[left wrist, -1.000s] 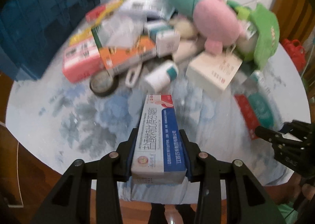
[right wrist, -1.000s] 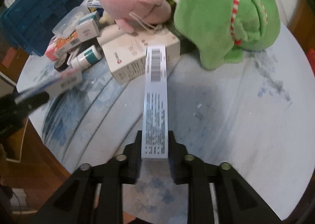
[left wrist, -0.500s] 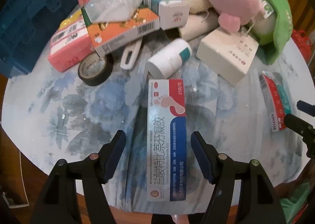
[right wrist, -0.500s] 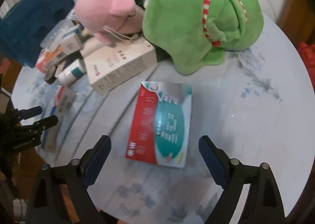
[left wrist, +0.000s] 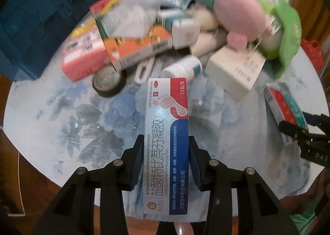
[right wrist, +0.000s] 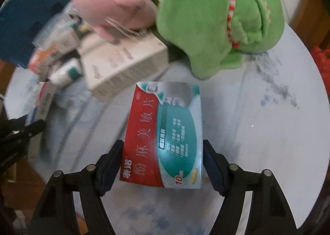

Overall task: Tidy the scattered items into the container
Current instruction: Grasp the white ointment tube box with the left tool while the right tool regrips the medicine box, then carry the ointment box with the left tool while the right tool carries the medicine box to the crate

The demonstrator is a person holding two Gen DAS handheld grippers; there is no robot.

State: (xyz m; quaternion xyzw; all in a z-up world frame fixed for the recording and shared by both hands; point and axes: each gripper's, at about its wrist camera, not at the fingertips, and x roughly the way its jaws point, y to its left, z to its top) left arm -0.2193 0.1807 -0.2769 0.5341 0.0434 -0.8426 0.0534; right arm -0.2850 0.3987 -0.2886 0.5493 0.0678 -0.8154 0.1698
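Left gripper [left wrist: 166, 158]: jaws have just closed in on the long blue-and-white ointment box [left wrist: 166, 142], pads pressing its 2 long sides. Gripping across the narrow width makes sense: box points straight out along the fingers, so it should lift without twisting.

Right gripper [right wrist: 163, 162]: jaws have just been closing around the red-and-teal tablet box [right wrist: 165, 134], lying flat on the table [right wrist: 257, 131]. Left pad looks on the edge, the right one at or just off the other edge, so not a sure grip yet, in my read. It spans the wide face, hence the wider jaw.

Both boxes sit apart from the pile, likely why they are the easy picks: white carton [right wrist: 123, 67], green plush [right wrist: 216, 18], pink plush [right wrist: 111, 6] are stacked behind.

Container: blue crate [left wrist: 47, 18] at the table's far left edge, nearer the left gripper.
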